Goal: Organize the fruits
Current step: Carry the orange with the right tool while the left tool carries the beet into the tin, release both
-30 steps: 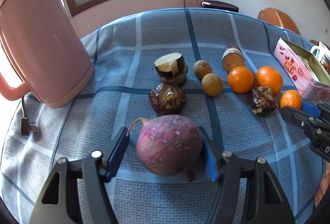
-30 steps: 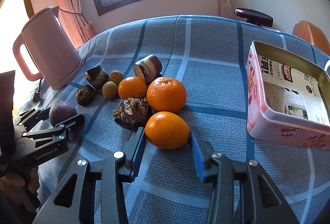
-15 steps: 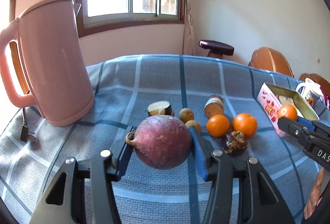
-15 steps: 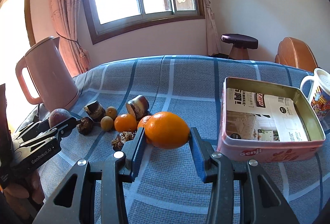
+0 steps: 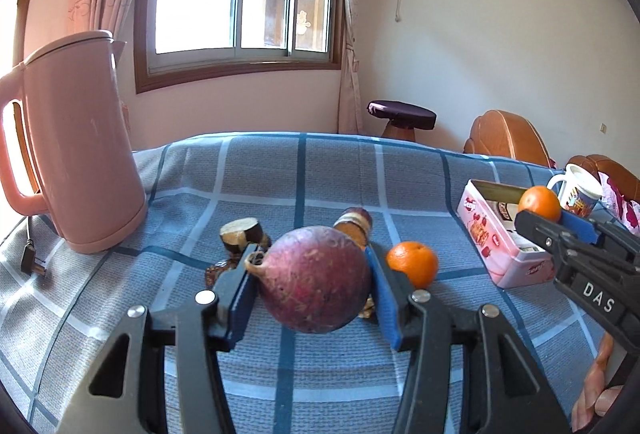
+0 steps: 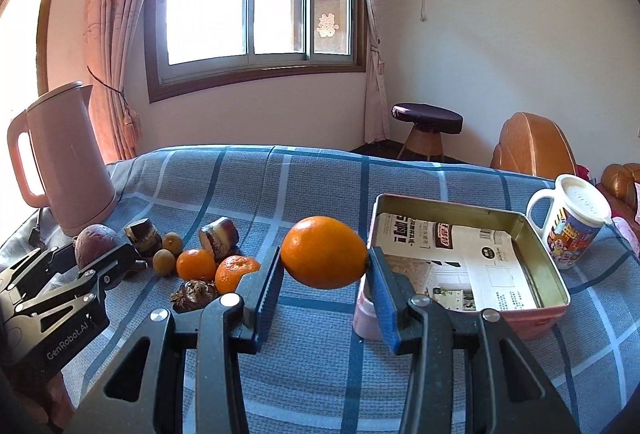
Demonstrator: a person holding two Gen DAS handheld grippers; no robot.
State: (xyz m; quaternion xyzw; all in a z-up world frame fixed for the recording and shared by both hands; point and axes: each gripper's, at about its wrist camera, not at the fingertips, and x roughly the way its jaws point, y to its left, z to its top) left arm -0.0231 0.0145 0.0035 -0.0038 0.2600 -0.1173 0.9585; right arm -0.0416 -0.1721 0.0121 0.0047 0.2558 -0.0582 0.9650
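So from my left wrist camera, my left gripper (image 5: 312, 290) is clamped on the purple fruit (image 5: 316, 278), a passion fruit by the look of it, held up off the table (image 5: 400, 174) with the blue pads (image 5: 242, 298) on its two sides. My guess is it's light with a hard, leathery rind, so it takes a firm squeeze fine; the widest part, where I've got it, is the best place to hold since it's round and could roll out otherwise. The stem nub pokes out by the left pad. One loose orange (image 5: 412, 263) sits on the table just behind. Off to the right I can see my right gripper (image 5: 560, 222) with "DAS" printed on its body, and the pink tin (image 5: 484, 234) behind it.

Right wrist camera now: my right gripper is gripping the held orange (image 6: 323, 252) across its middle, in the air just in front of the near left corner of the tin. Oranges are a bit heavier I reckon, skin slightly soft and waxy, so a gentle hold across the middle is enough and too much force would bruise it. The tin is open with only printed paper inside; the writing there is too small for me to read. My left gripper's body reads "GenRobot.AI". The other fruit (image 6: 196, 264) is still clustered near the pink kettle (image 6: 60, 162).
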